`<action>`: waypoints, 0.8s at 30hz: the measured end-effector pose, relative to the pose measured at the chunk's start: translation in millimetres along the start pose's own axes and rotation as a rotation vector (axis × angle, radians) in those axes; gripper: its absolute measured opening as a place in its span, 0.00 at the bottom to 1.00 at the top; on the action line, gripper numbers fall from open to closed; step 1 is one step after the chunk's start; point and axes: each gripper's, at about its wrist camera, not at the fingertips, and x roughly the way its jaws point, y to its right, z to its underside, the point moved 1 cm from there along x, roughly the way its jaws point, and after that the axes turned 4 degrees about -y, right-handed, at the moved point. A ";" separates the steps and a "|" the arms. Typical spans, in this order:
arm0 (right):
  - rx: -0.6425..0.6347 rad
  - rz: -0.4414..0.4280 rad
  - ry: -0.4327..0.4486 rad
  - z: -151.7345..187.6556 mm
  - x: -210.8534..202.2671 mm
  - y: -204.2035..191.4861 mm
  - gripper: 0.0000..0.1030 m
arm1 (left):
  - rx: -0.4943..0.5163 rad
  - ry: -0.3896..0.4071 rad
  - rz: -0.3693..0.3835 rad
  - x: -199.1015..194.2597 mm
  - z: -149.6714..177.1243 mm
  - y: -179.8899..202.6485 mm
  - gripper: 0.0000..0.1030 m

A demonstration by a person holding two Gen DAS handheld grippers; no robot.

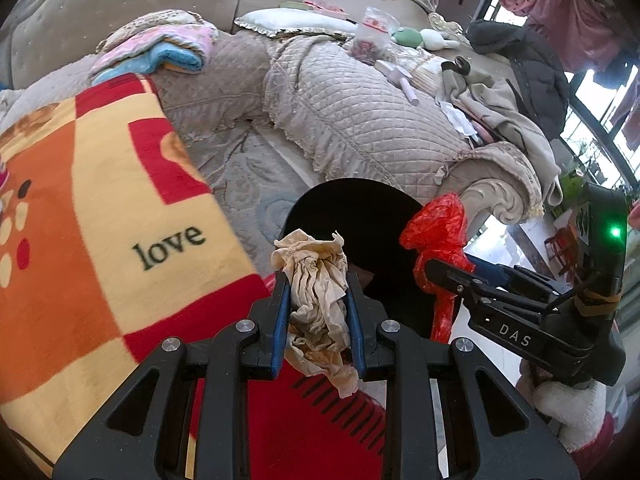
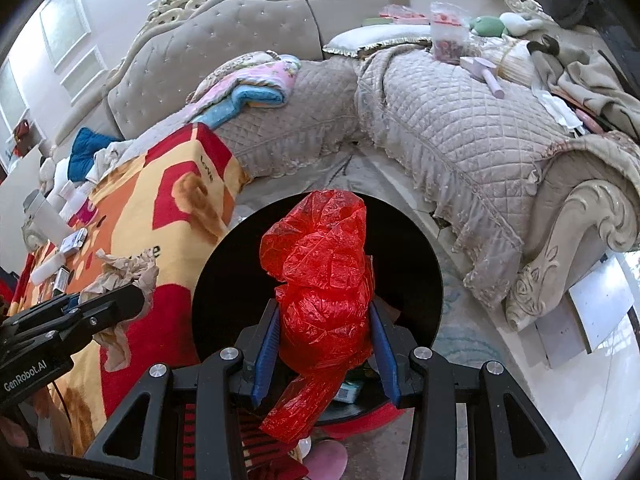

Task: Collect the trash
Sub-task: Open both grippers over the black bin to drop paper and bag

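From the left wrist we see our left hand-held gripper point(image 1: 316, 300) angled downward, its blue-padded jaws clamped on a crumpled beige paper wad point(image 1: 318, 308) that sticks out above and below the pads. It hangs at the near edge of the black bin opening point(image 1: 360, 208), beside an orange, yellow and red blanket point(image 1: 100, 200). To the right, our right hand-held gripper point(image 1: 448, 276) reaches in from the side.

From the right wrist we see that right hand-held gripper point(image 2: 326, 328) tilted down, jaws pressed on a scrunched red plastic bag point(image 2: 324, 280), glossy and wrinkled, with a tail drooping below the pads. The bag sits directly over the bin's dark round mouth point(image 2: 408, 240). A quilted beige sofa point(image 2: 460, 128) fills the background.
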 end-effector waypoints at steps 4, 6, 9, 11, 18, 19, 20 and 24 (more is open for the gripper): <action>0.008 -0.003 0.000 -0.7 2.4 2.0 0.40 | -0.007 -0.006 0.017 6.9 -1.5 0.5 0.23; 0.017 -0.006 0.000 -2.2 4.0 4.3 0.42 | -0.018 -0.010 0.024 10.8 -3.1 -0.6 0.23; 0.027 -0.011 0.002 -3.8 5.9 6.2 0.43 | -0.028 -0.015 0.027 15.2 -3.3 -1.9 0.23; 0.026 -0.012 0.002 -4.8 6.9 6.4 0.43 | -0.028 -0.014 0.032 16.7 -3.5 -1.8 0.23; 0.039 -0.011 0.009 -7.6 7.9 9.7 0.46 | -0.022 -0.006 0.069 22.0 -4.5 3.0 0.23; 0.041 -0.010 0.010 -8.0 8.0 10.4 0.46 | -0.021 -0.006 0.072 22.5 -4.4 3.5 0.23; 0.042 -0.011 0.010 -8.2 8.2 10.6 0.46 | -0.020 -0.006 0.074 23.1 -4.6 3.8 0.24; 0.049 -0.016 0.015 -9.4 7.6 12.8 0.55 | -0.022 -0.006 0.080 24.5 -5.2 3.1 0.30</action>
